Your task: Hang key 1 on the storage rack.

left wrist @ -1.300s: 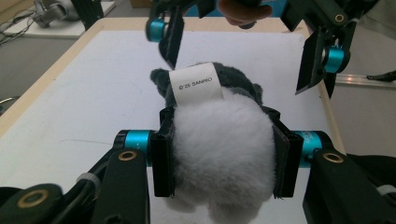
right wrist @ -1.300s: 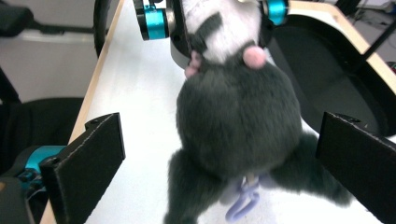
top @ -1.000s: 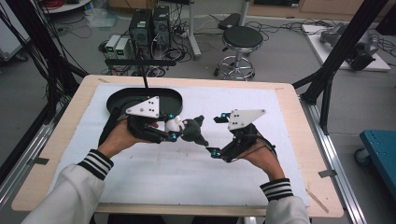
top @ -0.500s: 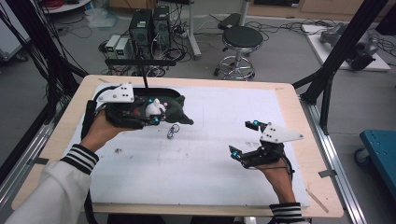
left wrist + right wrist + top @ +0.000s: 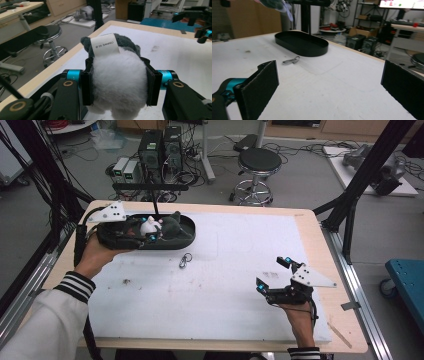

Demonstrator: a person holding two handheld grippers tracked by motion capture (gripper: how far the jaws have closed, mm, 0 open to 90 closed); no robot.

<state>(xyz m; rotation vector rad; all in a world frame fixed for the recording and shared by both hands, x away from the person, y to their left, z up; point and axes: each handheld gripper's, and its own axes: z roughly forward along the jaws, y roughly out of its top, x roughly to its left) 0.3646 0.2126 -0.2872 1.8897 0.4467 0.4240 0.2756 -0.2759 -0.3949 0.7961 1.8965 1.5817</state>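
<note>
- Grey and white plush makes up the soft toy (image 5: pixel 159 226), which the left gripper (image 5: pixel 141 229) holds above the black oval tray (image 5: pixel 186 238) at the far left of the table (image 5: pixel 310 220), as the high view has it.
- In the left gripper view the toy (image 5: pixel 117 80) sits squarely between the two black jaws, which press into its white fluffy body from both sides; a white sewn-in label (image 5: pixel 104 45) stands up against its grey head.
- The person's left hand (image 5: pixel 95 256) grips that tool from the near side, with a striped cuff (image 5: pixel 75 286) behind it.
- Just in front of the tray, on the white mat (image 5: pixel 215 285) that covers the tabletop, lies a small metal clip (image 5: pixel 185 260), apart from both the tray and the grippers.
- The right gripper view shows the same clip (image 5: pixel 291 60) lying near the tray's (image 5: pixel 302 43) closest wall; whether anything rests inside the tray I cannot tell from there.
- Well to the right, near the front right part of the mat, the right gripper (image 5: pixel 272 272) rests low over the surface in the person's right hand (image 5: pixel 300 317).
- Its jaws stand wide apart with nothing between them, the pads sitting at either edge of the right gripper view with bare mat in the gap.
- Beyond the table's far edge a round black stool (image 5: pixel 256 162) stands on the floor.
</note>
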